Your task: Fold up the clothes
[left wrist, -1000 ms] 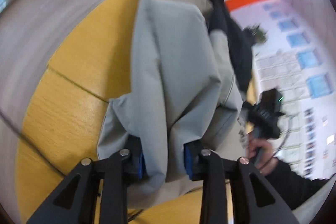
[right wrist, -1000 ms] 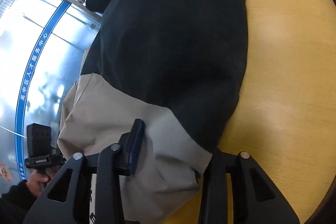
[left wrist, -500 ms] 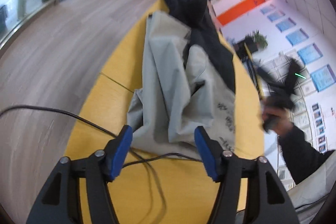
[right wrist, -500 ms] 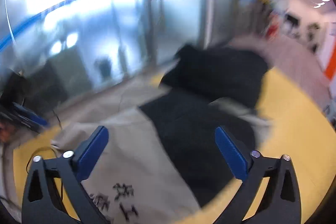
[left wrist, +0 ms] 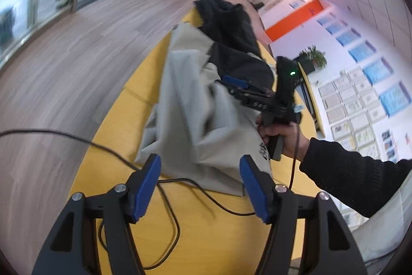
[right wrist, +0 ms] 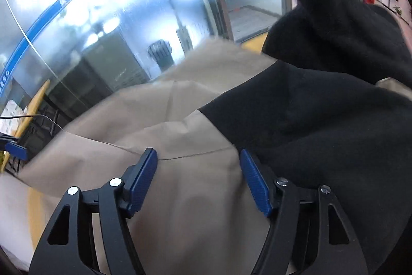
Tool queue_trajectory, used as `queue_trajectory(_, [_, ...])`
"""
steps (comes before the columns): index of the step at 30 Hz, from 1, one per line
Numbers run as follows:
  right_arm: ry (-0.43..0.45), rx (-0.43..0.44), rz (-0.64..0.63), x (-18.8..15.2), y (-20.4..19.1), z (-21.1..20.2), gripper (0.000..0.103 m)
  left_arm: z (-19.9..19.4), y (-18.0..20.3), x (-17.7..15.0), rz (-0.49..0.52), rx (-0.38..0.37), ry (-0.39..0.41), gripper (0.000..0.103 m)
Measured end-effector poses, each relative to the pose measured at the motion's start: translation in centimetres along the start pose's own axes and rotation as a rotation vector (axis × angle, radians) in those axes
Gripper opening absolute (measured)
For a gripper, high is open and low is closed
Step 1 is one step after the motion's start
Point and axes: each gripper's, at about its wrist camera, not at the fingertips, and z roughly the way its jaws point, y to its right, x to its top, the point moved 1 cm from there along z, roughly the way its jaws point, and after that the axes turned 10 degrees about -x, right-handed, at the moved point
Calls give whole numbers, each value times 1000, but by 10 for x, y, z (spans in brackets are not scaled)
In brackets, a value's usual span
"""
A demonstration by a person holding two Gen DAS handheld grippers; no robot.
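Observation:
A two-tone garment, grey-beige with a black part, lies crumpled along the yellow table. My left gripper hangs open above the table just short of the garment's near hem, holding nothing. A hand carries my right gripper over the middle of the garment. In the right wrist view that gripper is open, hovering close over the beige cloth beside the black cloth; its pads do not press on fabric.
A thin black cable trails across the table under my left gripper and off the left edge. Wood-look floor lies left of the table. A black sleeve reaches in from the right. Glass walls stand behind.
Both grippers were shut on the garment and have let it go and opened. The left one rose and drew back from the hem. The right one rolled and swung over the cloth.

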Motion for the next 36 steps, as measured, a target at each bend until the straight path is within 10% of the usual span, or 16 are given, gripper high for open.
queue_trajectory(4, [192,-61,84,-15,10,-88,83,-12,46,-11,93,44,11,68])
queue_trajectory(10, [-205,-179,63,-78,24,-47,78,-3,125,-33,189,90,53,73])
queue_trajectory(14, [-132,-143,41,-75,13,-95,60,21,165,-53,182,227,37,73])
queue_trajectory(18, [91,-170,138,-74,-3,-217,99,33,213,-77,111,317,99,77])
queue_trajectory(26, [-35,-320,20,-112,-38,-364,103,14,311,-139,14,614,230,81])
queue_trajectory(36, [-101,-375,-2,-164,-77,-403,103,1,367,-200,40,819,219,93])
